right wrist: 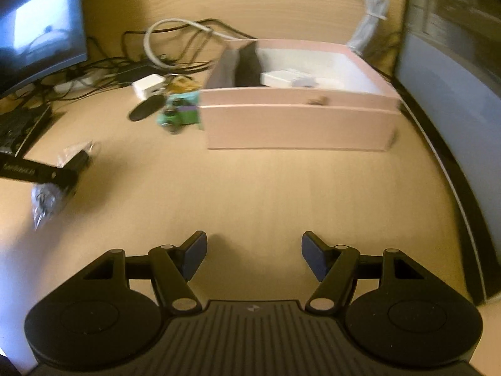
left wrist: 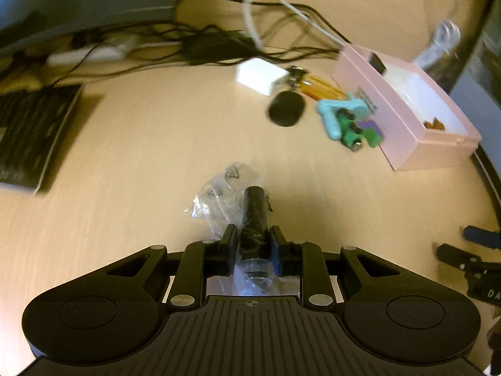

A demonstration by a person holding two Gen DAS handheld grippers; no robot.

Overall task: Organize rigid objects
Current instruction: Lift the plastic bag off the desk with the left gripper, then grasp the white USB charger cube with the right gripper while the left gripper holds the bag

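Observation:
My left gripper (left wrist: 253, 235) is shut on a black cylinder (left wrist: 255, 210) wrapped in a clear plastic bag (left wrist: 216, 194), held over the wooden desk. In the right wrist view the same gripper (right wrist: 62, 172) and bag (right wrist: 43, 200) show at the left edge. The open pink box (left wrist: 391, 125) lies ahead to the right. Beside it lie a white cube adapter (left wrist: 261, 75), a black oval disc (left wrist: 286, 108), a teal piece (left wrist: 338, 109) and green and purple connectors (left wrist: 360, 131). My right gripper (right wrist: 254, 250) stands open and empty before the pink box (right wrist: 297, 125), which holds a white item (right wrist: 281, 78).
A tangle of black cables (left wrist: 203, 40) and a grey cable loop (right wrist: 175, 28) run along the back of the desk. A keyboard (left wrist: 28, 134) lies at the left, a monitor (right wrist: 37, 25) stands behind it. A bundled grey cord (right wrist: 372, 15) sits behind the box.

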